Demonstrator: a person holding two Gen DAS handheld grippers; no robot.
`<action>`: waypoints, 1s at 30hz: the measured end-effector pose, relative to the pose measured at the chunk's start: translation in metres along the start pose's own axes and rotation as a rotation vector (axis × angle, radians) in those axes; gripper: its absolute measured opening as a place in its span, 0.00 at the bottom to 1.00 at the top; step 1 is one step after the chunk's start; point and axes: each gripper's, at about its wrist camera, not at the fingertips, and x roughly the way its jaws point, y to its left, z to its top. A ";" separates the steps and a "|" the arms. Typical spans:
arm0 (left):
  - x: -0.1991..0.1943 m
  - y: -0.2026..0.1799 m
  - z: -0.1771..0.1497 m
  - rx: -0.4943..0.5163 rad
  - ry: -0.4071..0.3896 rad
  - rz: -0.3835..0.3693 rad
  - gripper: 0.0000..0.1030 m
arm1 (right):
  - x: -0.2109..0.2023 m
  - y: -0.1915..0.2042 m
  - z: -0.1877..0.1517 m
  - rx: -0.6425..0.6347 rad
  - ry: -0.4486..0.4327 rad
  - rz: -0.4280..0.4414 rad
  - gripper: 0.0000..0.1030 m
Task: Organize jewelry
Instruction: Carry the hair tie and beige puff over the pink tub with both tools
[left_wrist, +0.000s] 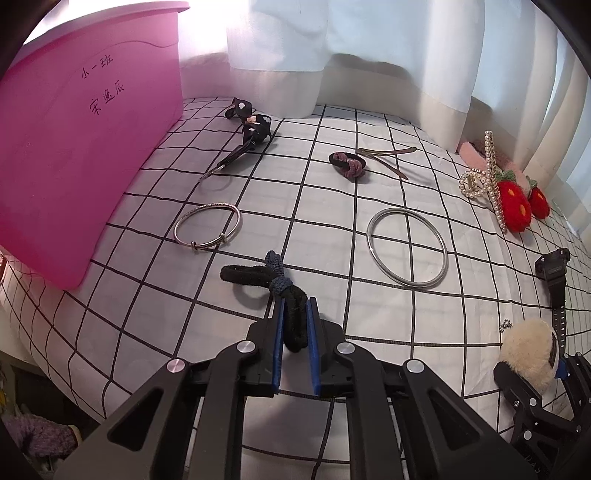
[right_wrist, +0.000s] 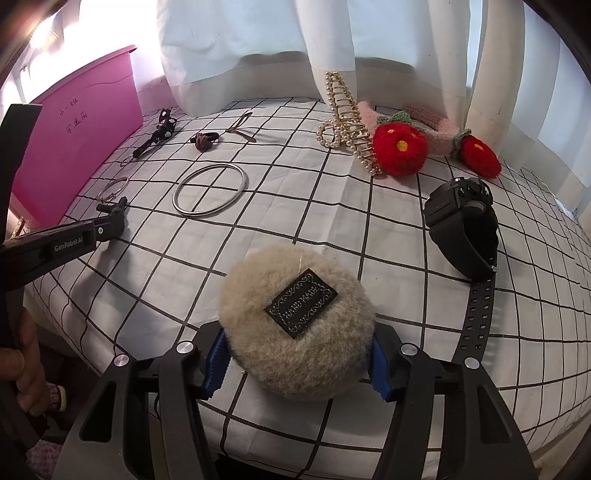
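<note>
Clearly we risk the black hair tie (left_wrist: 264, 278), pinched by our left gripper (left_wrist: 295, 306), snagging the cloth while our right gripper (right_wrist: 295, 363) squeezes the slippery fluffy puff (right_wrist: 295, 321)

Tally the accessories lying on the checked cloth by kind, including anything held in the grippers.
Hair ties: 2 (black hair tie, maroon hair tie)
Metal bangles: 2 (beaded bangle, plain bangle)
Hair clips: 4 (bow clip, pearl claw clip, bronze clip, fluffy clip)
Flower headband: 1
Black watch: 1
Total: 10
</note>
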 end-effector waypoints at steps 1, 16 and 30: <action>-0.003 0.000 0.000 0.001 -0.002 0.004 0.12 | -0.003 -0.001 0.001 0.002 -0.004 0.005 0.57; -0.129 0.003 0.024 -0.064 -0.135 0.004 0.12 | -0.084 0.010 0.073 -0.084 -0.136 0.177 0.57; -0.225 0.137 0.099 -0.200 -0.359 0.149 0.12 | -0.121 0.159 0.218 -0.237 -0.304 0.500 0.57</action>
